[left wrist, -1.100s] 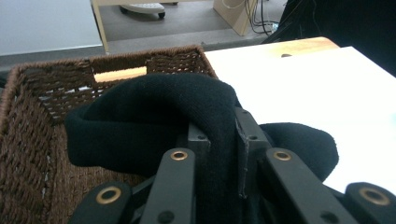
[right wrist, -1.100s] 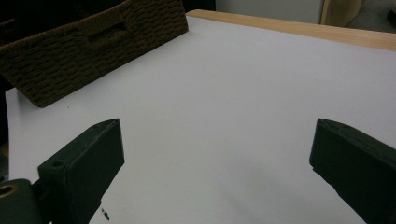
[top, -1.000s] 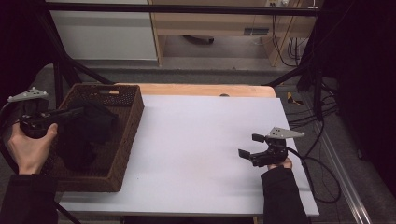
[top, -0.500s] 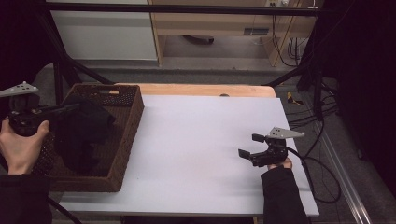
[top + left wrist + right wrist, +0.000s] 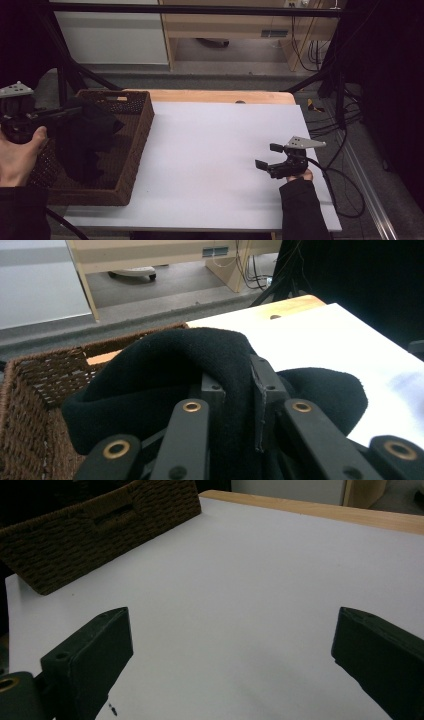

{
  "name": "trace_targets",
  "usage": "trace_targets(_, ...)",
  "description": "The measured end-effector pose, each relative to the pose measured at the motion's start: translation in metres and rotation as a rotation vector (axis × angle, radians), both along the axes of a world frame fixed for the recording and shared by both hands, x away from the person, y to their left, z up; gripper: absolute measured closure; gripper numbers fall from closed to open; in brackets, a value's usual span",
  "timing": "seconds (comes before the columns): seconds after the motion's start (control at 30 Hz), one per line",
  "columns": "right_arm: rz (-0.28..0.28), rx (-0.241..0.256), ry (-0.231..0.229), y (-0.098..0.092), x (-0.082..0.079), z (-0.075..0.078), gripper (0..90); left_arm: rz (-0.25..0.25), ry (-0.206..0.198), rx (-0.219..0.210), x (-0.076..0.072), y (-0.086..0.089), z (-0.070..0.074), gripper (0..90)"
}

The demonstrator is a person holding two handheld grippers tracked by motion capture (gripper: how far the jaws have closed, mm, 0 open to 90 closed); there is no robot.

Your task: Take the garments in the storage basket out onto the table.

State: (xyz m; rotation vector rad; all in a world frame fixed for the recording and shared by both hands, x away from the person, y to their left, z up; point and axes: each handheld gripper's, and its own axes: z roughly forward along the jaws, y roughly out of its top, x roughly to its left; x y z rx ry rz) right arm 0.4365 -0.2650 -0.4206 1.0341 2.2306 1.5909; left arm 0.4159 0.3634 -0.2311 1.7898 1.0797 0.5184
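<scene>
1. Since a second ago, the left gripper (image 5: 62,112) has drawn back toward the person's left and risen, lifting the black cloth (image 5: 87,142) higher over the basket (image 5: 137,145).
2. Its jaws are clamped on a fold of the cloth (image 5: 200,365), which hangs down into the basket, so the pick-up looks done; carrying the cloth out and laying it on the white table (image 5: 215,150) seems left.
3. Left hand (image 5: 17,160) holds its gripper level, pointing right.
4. Right gripper (image 5: 266,156) rests low on the table, well apart from the basket, jaws spread wide and empty.
</scene>
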Motion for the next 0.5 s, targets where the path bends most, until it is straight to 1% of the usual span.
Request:
trace_targets(0.23,0.0,0.0,0.0,0.0,0.0,0.0,3.4,-0.018,-0.003,0.001,-0.002,-0.003,0.007,78.6)
trace_targets(0.5,-0.002,0.0,0.0,0.0,0.0,0.0,3.4,-0.037,-0.006,0.011,-0.003,-0.008,0.015,78.6)
